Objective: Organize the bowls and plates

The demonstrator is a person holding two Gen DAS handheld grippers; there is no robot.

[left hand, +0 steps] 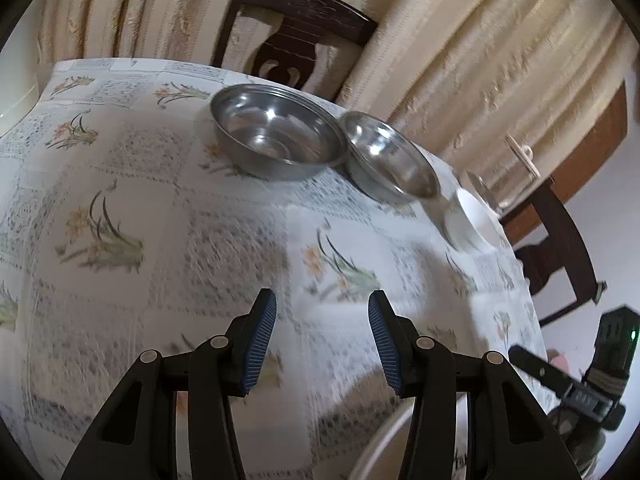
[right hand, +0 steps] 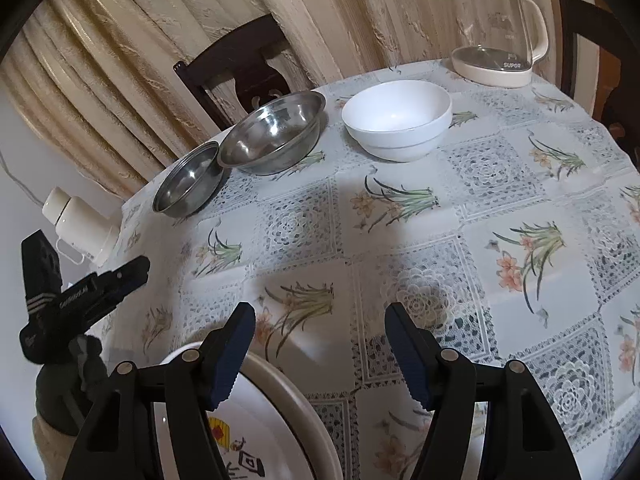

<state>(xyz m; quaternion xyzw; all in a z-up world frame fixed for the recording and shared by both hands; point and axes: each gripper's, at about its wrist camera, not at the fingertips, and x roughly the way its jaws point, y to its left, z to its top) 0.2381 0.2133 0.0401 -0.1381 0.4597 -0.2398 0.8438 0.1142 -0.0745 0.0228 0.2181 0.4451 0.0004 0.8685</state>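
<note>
Two steel bowls stand side by side at the table's far edge, the left one (left hand: 276, 136) (right hand: 188, 180) touching the middle one (left hand: 390, 160) (right hand: 272, 132). To their right is a white bowl (right hand: 398, 120) (left hand: 472, 216). A white plate with a printed pattern (right hand: 276, 420) (left hand: 380, 436) lies at the near edge. My left gripper (left hand: 322, 300) hovers open over bare tablecloth, well short of the bowls. My right gripper (right hand: 320, 316) is open too, its left finger (right hand: 232, 352) over the plate's rim. Nothing is held.
A glass kettle on a cream base (right hand: 496, 32) stands at the far right corner. A white bottle (right hand: 80, 224) is beyond the table's left edge. Dark wooden chairs (left hand: 296, 32) (right hand: 240, 68) and beige curtains lie behind the floral tablecloth (right hand: 440, 220).
</note>
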